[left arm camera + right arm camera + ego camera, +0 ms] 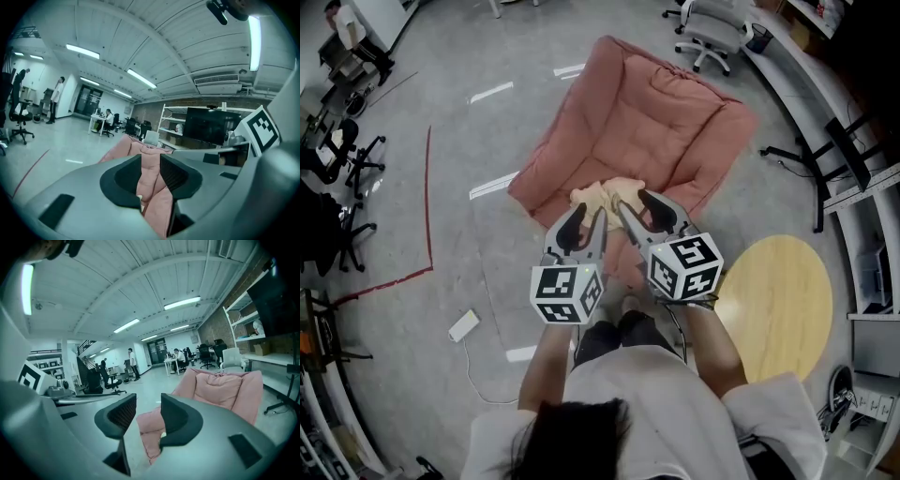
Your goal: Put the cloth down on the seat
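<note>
Two claws over a cloth on the pink seat

The pale cloth (602,192) lies bunched at the front edge of the pink seat (647,112). The left claw (591,217) and right claw (634,202) hang side by side just above it, tips at the cloth. Each claw's jaws are partly spread and pinch nothing, and the pink cushion shows through both gaps.

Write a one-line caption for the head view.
Jaws apart, the left gripper and right gripper poised at the cream cloth lying at the front of the pink seat.
</note>
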Available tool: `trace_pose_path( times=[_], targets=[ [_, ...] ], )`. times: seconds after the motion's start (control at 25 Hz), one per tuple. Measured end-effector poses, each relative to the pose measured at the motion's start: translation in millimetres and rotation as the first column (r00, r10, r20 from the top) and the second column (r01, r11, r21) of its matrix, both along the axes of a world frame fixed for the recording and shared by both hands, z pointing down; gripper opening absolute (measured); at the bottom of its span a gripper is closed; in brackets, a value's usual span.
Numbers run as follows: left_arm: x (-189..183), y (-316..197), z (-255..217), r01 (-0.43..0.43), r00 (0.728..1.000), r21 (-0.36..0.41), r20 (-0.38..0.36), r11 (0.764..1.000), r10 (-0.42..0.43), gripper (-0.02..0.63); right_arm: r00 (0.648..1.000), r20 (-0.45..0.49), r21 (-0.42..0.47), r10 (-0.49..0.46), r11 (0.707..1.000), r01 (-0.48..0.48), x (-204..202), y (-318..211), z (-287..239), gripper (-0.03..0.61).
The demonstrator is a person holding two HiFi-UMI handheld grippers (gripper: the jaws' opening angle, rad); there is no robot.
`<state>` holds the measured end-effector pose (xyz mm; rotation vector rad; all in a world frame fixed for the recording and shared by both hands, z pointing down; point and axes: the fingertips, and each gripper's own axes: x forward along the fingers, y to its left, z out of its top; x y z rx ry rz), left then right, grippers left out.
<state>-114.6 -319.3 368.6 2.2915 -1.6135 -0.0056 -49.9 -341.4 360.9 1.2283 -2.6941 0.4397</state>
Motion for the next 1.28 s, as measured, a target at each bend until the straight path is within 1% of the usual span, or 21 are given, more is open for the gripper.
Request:
trace_pose_path(
  times=[0.08, 0.12, 0.2, 0.24, 0.32, 0.4, 0.48, 0.6, 0.72, 0.88, 1.0, 1.12, 1.28],
  targets=[
    [1.9, 6.5, -8.2, 0.005, 1.000, 0.018, 0.025, 1.000, -0.006, 0.104, 0.999, -0.035, 0.040, -0.008, 0.999, 0.010, -3.2, 7.7, -4.4, 0.161],
    [3.7, 10.1, -10.0, 0.000, 0.999, 0.024, 0.052, 1.000, -0.001, 0.090, 0.998, -0.064, 0.068, -0.018, 0.997, 0.022, -4.9, 13.3, -6.0, 0.155],
    [6.3, 15.6, -11.3, -0.016, 0.994, 0.034, 0.109, 0.999, 0.012, 0.083, 0.990, -0.137, 0.130, -0.035, 0.990, 0.053, -9.5, 24.1, -7.8, 0.153],
    [6.2, 17.1, -11.9, -0.017, 0.992, 0.039, 0.125, 0.999, 0.012, 0.077, 0.985, -0.167, 0.153, -0.040, 0.986, 0.066, -12.1, 28.1, -7.2, 0.147],
    [4.0, 19.8, -11.4, -0.006, 0.992, 0.043, 0.130, 0.999, 0.000, 0.060, 0.979, -0.199, 0.165, -0.042, 0.983, 0.075, -15.1, 35.1, -1.3, 0.110],
    [4.3, 22.9, -8.0, -0.014, 0.993, 0.035, 0.115, 0.999, 0.010, 0.041, 0.980, -0.196, 0.159, -0.027, 0.986, 0.059, -14.5, 40.4, 4.9, 0.071],
    [7.0, 25.6, -4.1, -0.039, 0.996, 0.022, 0.086, 0.999, 0.037, 0.040, 0.985, -0.175, 0.157, -0.011, 0.987, 0.039, -13.8, 43.9, 7.3, 0.048],
    [10.5, 30.9, -1.8, -0.057, 0.996, 0.038, 0.065, 0.998, 0.055, 0.031, 0.989, -0.151, 0.144, -0.006, 0.989, 0.028, -14.9, 48.7, 12.1, 0.038],
    [16.8, 35.6, -1.4, -0.085, 0.994, 0.061, 0.081, 0.994, 0.080, 0.029, 0.991, -0.132, 0.130, 0.027, 0.991, -0.010, -11.6, 45.9, 16.3, 0.028],
    [11.7, 38.0, 6.8, -0.052, 0.993, 0.044, 0.107, 0.998, 0.047, 0.029, 0.990, -0.137, 0.139, 0.045, 0.990, -0.026, -13.0, 45.1, 15.9, 0.028],
    [7.0, 37.0, 7.5, -0.026, 0.992, 0.047, 0.122, 0.999, 0.020, 0.028, 0.988, -0.141, 0.147, 0.055, 0.989, -0.034, -12.4, 44.1, 15.6, 0.028],
    [3.0, 35.5, 6.2, -0.005, 0.994, 0.052, 0.111, 0.999, -0.001, 0.028, 0.989, -0.139, 0.159, 0.060, 0.987, -0.038, -13.0, 43.9, 11.7, 0.028],
    [-0.2, 33.9, 9.9, 0.019, 0.994, 0.037, 0.105, 0.999, -0.023, 0.026, 0.988, -0.146, 0.169, 0.052, 0.985, -0.026, -14.9, 45.8, 10.9, 0.028]
  ],
)
